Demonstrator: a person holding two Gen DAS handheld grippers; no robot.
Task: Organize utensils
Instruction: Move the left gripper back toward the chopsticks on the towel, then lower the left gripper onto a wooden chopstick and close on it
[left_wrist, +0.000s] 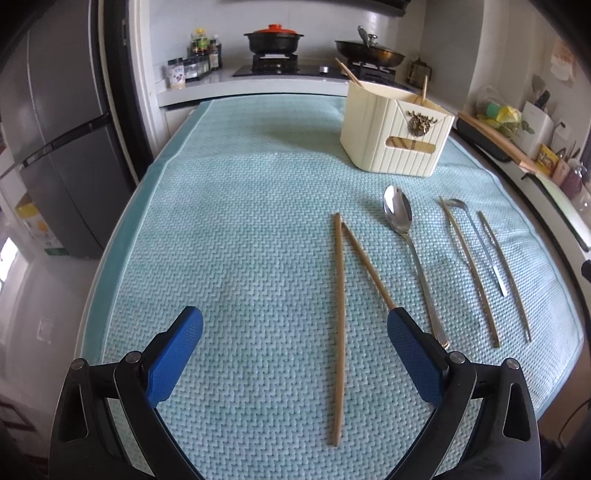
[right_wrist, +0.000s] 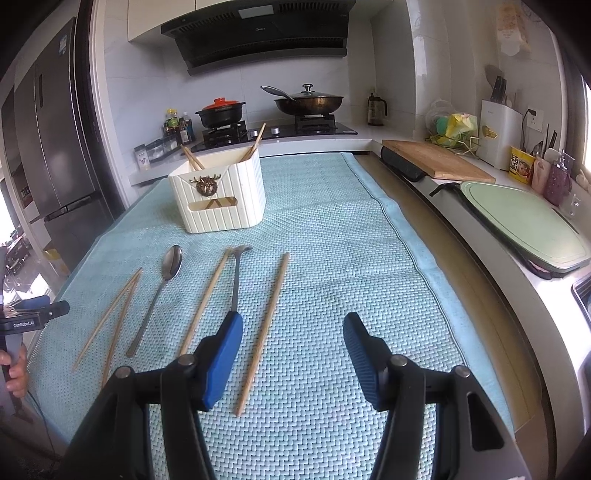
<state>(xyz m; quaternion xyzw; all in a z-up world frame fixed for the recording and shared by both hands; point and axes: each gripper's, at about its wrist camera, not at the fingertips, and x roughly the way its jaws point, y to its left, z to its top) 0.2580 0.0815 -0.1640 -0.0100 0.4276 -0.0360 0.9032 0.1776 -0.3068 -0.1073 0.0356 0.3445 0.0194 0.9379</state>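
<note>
Lying lengthwise toward the holder (left_wrist: 397, 133), chopsticks (left_wrist: 339, 325) sit between the left gripper (left_wrist: 295, 325)'s wide, empty fingers.

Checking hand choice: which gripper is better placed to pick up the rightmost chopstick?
Probably right: the right gripper hangs open with that rightmost chopstick between its fingers; the left gripper straddles the crossed chopstick pair.

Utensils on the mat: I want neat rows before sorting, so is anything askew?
Mostly tidy. The two brown wooden chopsticks on the left of the light blue woven mat are splayed in a V, tips together, instead of lying parallel.
</note>
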